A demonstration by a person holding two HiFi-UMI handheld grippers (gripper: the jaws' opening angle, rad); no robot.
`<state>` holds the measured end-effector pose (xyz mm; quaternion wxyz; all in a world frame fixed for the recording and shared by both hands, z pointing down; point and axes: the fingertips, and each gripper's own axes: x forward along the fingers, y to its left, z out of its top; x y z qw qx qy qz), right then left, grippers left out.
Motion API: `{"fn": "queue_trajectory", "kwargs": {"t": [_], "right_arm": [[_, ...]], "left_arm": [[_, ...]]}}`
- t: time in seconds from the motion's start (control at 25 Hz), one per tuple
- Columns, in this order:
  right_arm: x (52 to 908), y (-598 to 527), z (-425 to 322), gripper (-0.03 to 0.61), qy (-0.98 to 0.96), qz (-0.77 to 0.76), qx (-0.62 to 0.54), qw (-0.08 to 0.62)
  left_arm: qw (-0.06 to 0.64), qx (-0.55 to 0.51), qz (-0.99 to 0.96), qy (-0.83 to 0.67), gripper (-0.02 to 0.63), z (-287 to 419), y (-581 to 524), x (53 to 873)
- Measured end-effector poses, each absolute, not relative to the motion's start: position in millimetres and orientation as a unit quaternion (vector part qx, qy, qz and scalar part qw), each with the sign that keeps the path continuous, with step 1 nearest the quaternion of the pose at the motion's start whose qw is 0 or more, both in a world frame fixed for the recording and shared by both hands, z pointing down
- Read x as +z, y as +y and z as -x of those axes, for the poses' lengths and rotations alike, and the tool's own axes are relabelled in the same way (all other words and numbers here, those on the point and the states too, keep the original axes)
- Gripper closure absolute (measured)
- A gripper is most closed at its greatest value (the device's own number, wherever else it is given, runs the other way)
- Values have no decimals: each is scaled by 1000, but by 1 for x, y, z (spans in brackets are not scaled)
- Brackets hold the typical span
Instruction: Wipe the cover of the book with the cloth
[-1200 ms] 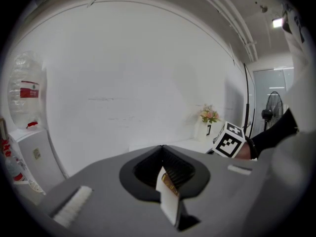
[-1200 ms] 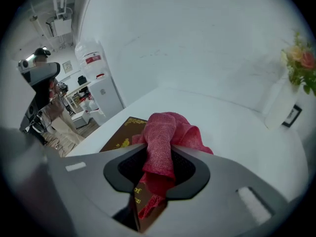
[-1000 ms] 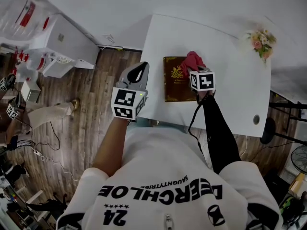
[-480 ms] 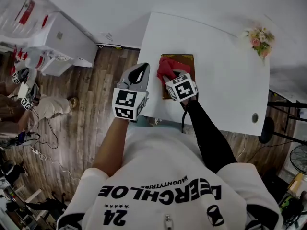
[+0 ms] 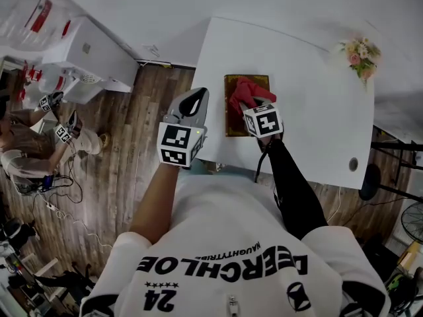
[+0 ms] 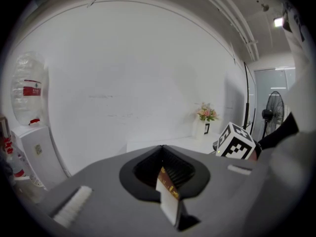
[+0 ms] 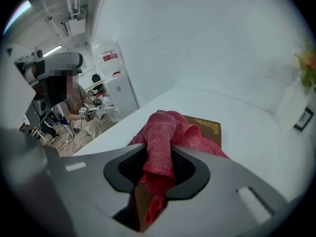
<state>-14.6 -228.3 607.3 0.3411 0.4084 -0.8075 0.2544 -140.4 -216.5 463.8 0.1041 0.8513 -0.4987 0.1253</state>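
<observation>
A brown book (image 5: pixel 238 121) with gold print lies near the left edge of the white table (image 5: pixel 317 117). My right gripper (image 5: pixel 248 104) is shut on a red cloth (image 5: pixel 244 90), which rests bunched on the upper part of the cover. In the right gripper view the cloth (image 7: pixel 165 137) runs up between the closed jaws of my right gripper (image 7: pixel 162 154) and spreads over the book (image 7: pixel 210 127). My left gripper (image 5: pixel 193 99) hovers off the table's left edge, shut and holding nothing. In the left gripper view my left gripper (image 6: pixel 161 148) has its tips together.
A small vase of flowers (image 5: pixel 360 53) stands at the table's far right corner. White cabinets and a water dispenser (image 5: pixel 82 61) stand on the wooden floor to the left. A person (image 5: pixel 30 147) sits there among cables. A fan (image 5: pixel 411 220) is at the right.
The right gripper dragged the cloth from the book's upper right to its left side, then partway back toward the middle. The left gripper stayed where it was.
</observation>
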Motion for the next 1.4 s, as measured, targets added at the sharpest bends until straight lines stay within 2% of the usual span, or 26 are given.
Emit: {"fn": "queue_trajectory", "kwargs": {"t": [0.52,0.76,1.0,1.4], "right_arm": [[605,-235,-53,477,-778,-469,259,328],[578,-222,-5,477,-831,-409,231,298],[597,-178,62,477,-854,-309,232,348],[608,-178,36,477,-826,-356,251,358]], "left_arm": [[104,131,-857,-488,557,126,-217,467],[99,134,-858,-485,557,124,-212,465],[98,137,-858,-485,557,126,-207,464],[97,135,-859,-484,557,125,-201,463]]}}
